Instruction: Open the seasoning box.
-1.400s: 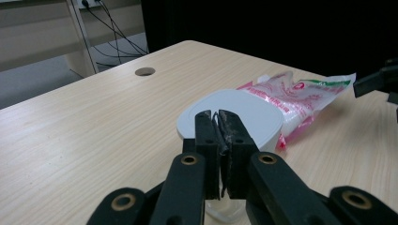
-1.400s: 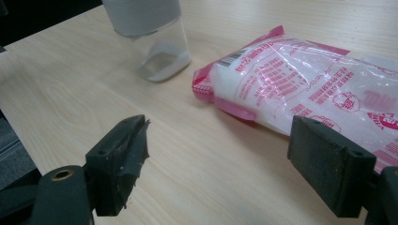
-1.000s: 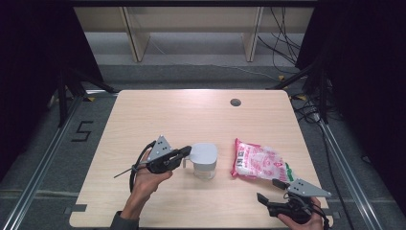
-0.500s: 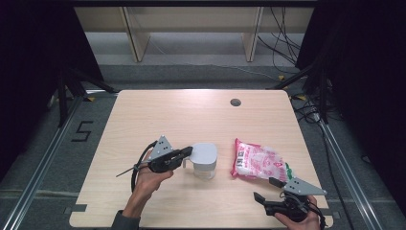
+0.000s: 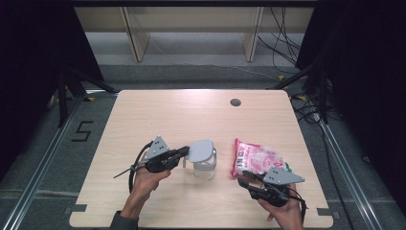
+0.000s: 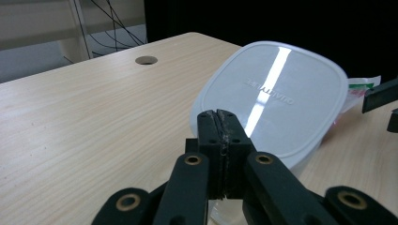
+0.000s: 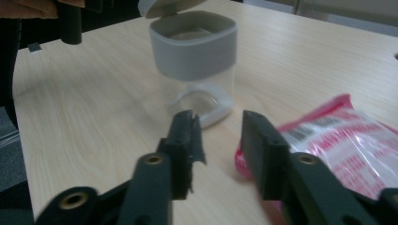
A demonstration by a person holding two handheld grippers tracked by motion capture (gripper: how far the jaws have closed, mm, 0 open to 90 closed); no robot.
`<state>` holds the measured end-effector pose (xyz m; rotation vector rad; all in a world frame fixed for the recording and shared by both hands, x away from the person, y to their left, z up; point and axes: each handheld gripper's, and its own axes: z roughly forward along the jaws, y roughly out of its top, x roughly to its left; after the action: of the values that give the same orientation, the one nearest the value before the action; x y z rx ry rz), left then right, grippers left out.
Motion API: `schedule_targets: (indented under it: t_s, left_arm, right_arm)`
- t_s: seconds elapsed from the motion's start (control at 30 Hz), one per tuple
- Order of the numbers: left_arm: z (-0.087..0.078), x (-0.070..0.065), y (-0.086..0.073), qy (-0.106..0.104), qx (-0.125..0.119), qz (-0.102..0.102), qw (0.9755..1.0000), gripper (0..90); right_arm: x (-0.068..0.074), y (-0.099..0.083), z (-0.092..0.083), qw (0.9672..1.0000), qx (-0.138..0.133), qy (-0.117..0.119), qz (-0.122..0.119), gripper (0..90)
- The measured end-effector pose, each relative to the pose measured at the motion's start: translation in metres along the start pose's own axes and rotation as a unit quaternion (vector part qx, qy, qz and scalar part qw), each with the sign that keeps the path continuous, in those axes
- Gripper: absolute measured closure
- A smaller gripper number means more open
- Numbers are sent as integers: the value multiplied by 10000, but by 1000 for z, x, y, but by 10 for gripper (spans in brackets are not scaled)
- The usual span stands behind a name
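Note:
A clear container (image 5: 205,168) with a grey collar (image 7: 195,47) stands at the table's middle front. Its pale lid (image 5: 201,149) is tilted up over it. My left gripper (image 5: 184,152) comes in from the left and is shut on the near edge of that lid (image 6: 277,93); its pads (image 6: 220,136) meet at the rim. A pink snack bag (image 5: 256,158) lies to the right. My right gripper (image 5: 244,178) sits at the bag's front-left corner. Its jaws have just been closing; a gap still shows (image 7: 218,136), with the bag's corner (image 7: 347,136) beside the right-hand jaw, not pinched.
The wooden table (image 5: 167,115) has a round cable hole (image 5: 235,102) at the back right. Behind it stand pale shelf legs (image 5: 134,38), and cables (image 5: 282,28) run over the floor. A person's hand (image 5: 143,184) holds each gripper at the front edge.
My right gripper has moved left and away from the front edge, up to the pink bag, and its jaws have narrowed. The left gripper and lid have stayed put.

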<state>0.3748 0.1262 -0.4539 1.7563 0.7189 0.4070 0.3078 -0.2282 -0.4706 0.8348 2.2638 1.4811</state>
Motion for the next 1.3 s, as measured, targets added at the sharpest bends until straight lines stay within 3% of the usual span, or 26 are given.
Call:
schedule_targets:
  t_s: [0.03,0.07,0.2,0.33,0.4,0.47,0.57,0.63,0.67,0.73,0.77,0.9,0.97,1.0,1.03,1.07,1.13,1.17,1.2,1.23,1.3]
  left_arm:
    - [-1,0,0,41,37,10,10000,885]
    - [-1,1,0,28,39,17,10000,885]
    - [-1,0,-1,44,64,53,10000,885]
    - [-1,1,-1,3,35,40,10000,880]
    - [-2,0,0,-12,10,105,9999,881]
    - [-2,-1,1,-36,18,174,9998,881]
    - [-2,-1,2,-42,21,180,9998,882]
    - [-2,-1,1,-39,36,179,9998,882]
    - [-2,-1,1,-55,26,180,9998,882]
    - [-1,-1,1,-59,8,168,9998,882]
    - [-2,-1,1,-46,25,190,9998,882]
    - [-2,-2,2,-46,38,191,9998,881]
    - [-2,-1,1,-60,32,218,9997,878]
    - [-4,-2,1,-33,68,259,9996,870]
    - [-4,-2,2,-33,54,264,9996,860]
    - [-4,-2,2,-32,48,292,9996,844]
    - [-7,-1,3,78,43,320,9994,830]
    - [-9,-1,4,152,53,377,9992,809]
    - [-12,-1,5,189,48,405,9990,738]
    - [-13,-1,5,154,44,413,9990,738]
    - [-18,-2,6,127,47,382,9992,628]
  right_arm:
    - [1,3,4,9998,-125,-98,-116,735]
    - [2,9,8,9998,-104,-4,-154,752]
    - [4,22,23,9991,-250,-21,-329,840]
    - [0,29,35,9990,-312,78,-300,863]
    - [-4,32,42,9991,-391,97,-128,895]
    - [-5,36,49,9992,-370,173,-35,900]
    - [-4,43,59,9995,-217,148,-160,900]
    - [-3,44,61,9996,-229,133,-133,900]
    - [-4,46,63,9993,-266,98,-257,900]
    - [-4,48,67,9995,-209,89,-235,900]
    - [0,49,68,9997,-233,83,-77,900]
    - [-1,53,69,9993,-212,187,-250,900]
    - [0,54,70,9987,-311,115,-376,900]
    - [2,55,70,9992,-278,157,-247,900]
    - [2,57,70,9990,-214,181,-353,900]
    - [3,59,69,9986,-274,54,-453,900]
    - [4,60,69,9985,-257,99,-465,900]
    - [5,61,69,9990,-210,125,-362,900]
    - [4,64,72,9980,-309,144,-526,900]
    - [4,64,72,9980,-309,144,-526,900]
    - [7,65,74,9986,-294,135,-414,900]
